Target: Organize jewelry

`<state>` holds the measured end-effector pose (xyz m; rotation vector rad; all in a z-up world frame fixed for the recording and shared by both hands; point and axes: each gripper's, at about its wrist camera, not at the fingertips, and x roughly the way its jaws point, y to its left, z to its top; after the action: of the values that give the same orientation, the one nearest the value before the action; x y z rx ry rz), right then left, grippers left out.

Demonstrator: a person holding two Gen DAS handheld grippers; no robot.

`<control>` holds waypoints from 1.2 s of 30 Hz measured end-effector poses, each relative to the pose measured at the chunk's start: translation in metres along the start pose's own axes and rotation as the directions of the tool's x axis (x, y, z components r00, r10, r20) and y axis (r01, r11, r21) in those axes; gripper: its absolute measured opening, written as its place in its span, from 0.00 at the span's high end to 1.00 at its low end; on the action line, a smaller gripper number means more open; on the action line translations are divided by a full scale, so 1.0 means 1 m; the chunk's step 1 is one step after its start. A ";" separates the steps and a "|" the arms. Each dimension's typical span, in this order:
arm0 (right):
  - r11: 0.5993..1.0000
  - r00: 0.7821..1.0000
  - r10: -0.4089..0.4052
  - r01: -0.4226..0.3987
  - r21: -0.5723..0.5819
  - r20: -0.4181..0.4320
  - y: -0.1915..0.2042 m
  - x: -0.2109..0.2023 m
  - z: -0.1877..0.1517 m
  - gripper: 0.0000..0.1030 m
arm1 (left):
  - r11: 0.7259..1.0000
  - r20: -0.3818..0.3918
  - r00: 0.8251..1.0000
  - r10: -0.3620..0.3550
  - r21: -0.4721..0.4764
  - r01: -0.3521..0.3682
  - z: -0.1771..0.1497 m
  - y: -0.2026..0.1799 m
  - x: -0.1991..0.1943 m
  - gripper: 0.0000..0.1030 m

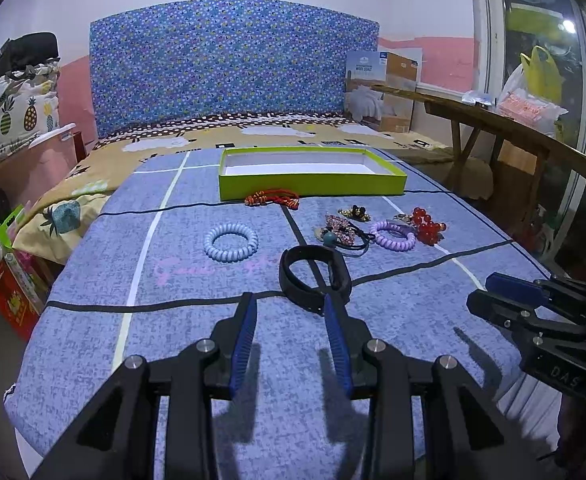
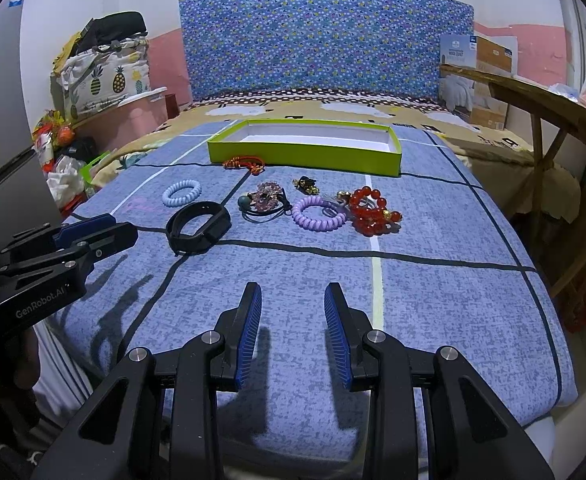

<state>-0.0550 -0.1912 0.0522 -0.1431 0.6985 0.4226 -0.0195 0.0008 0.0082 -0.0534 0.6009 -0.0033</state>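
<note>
I hold my left gripper (image 1: 291, 308) with jaws apart and empty, just short of the black band (image 1: 315, 276) lying toward the bed's near edge. My right gripper (image 2: 293, 300) also stands open, holding nothing. To pick cleanly, I should straddle one side of the band's loop, pinch it, then carry it to the green tray (image 1: 389, 184) at the blue sheet's far edge.

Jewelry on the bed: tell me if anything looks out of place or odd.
The green box is empty, with every piece loose on the blue sheet. Red beads, purple coil and hair ties lie tangled in a heap; the black band and blue coil lie apart. Nothing looks damaged.
</note>
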 end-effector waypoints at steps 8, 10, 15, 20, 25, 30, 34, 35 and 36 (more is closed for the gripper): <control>1.000 1.000 0.000 0.000 0.000 -0.001 0.000 0.000 0.000 0.67 | 1.000 0.000 1.000 -0.001 0.000 0.001 -0.001 0.000 0.000 0.64; 1.000 1.000 0.001 -0.001 0.000 -0.001 0.001 -0.001 0.000 0.67 | 1.000 0.001 1.000 0.000 0.000 0.000 -0.001 0.000 0.000 0.64; 1.000 1.000 -0.001 0.001 0.000 0.001 0.000 -0.001 0.000 0.67 | 1.000 0.003 1.000 -0.002 -0.002 0.002 -0.002 -0.001 -0.002 0.64; 1.000 1.000 -0.001 0.001 0.000 0.000 0.001 -0.001 0.000 0.67 | 1.000 0.002 1.000 -0.002 -0.001 0.002 -0.002 -0.002 -0.002 0.64; 1.000 1.000 -0.001 0.001 -0.001 -0.001 0.000 -0.001 -0.001 0.67 | 1.000 0.004 1.000 -0.001 -0.001 0.001 -0.002 -0.003 -0.002 0.64; 1.000 1.000 -0.001 0.001 0.000 -0.001 0.001 -0.001 -0.001 0.67 | 1.000 0.002 1.000 -0.004 0.000 0.004 -0.002 -0.004 -0.002 0.64; 1.000 1.000 0.000 0.000 -0.001 -0.001 0.001 -0.001 -0.001 0.67 | 1.000 0.003 1.000 -0.008 0.001 0.008 -0.001 -0.006 -0.003 0.64; 1.000 1.000 0.000 0.000 -0.001 -0.001 0.001 -0.001 -0.001 0.67 | 1.000 0.003 1.000 -0.007 0.001 0.007 -0.001 -0.006 -0.003 0.64; 1.000 1.000 0.000 0.000 -0.001 -0.001 0.001 -0.001 -0.001 0.67 | 1.000 0.004 1.000 -0.007 0.001 0.007 -0.001 -0.006 -0.004 0.64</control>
<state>-0.0567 -0.1910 0.0522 -0.1444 0.6990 0.4229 -0.0233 -0.0054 0.0095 -0.0543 0.5969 -0.0103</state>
